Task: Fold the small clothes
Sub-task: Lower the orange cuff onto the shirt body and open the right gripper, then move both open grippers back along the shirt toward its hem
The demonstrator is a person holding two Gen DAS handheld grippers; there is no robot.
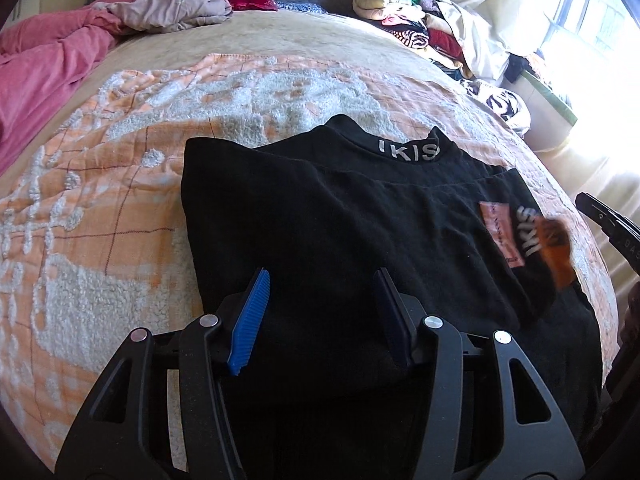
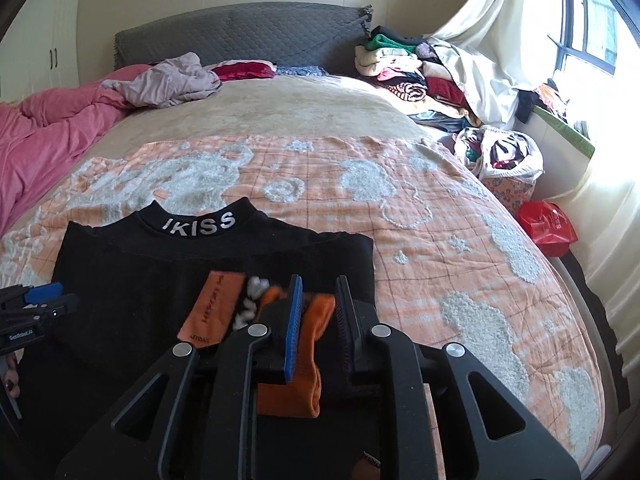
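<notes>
A black top point(image 1: 340, 220) with "IKISS" on its collar lies flat on the orange and white blanket point(image 1: 100, 200). Over its near hem my left gripper point(image 1: 320, 276) stands open, the blue pads wide apart with smooth black cloth under the gap. It also shows at the left edge of the right wrist view, left gripper point(image 2: 40, 300). On the black top point(image 2: 140, 264), my right gripper point(image 2: 319, 280) is shut on the sleeve's orange cuff point(image 2: 316, 320), which fills the narrow gap between its pads. That orange cuff point(image 1: 556, 252) looks blurred beside the right gripper point(image 1: 608, 216). An orange label point(image 2: 216, 304) shows on the cloth.
A pink duvet point(image 1: 48, 60) is bunched along the bed's left side. A pile of clothes point(image 2: 400, 68) sits at the far right by the grey headboard point(image 2: 248, 32). A bag of clothes point(image 2: 500, 156) and a red bag point(image 2: 548, 224) lie off the right edge, below the window.
</notes>
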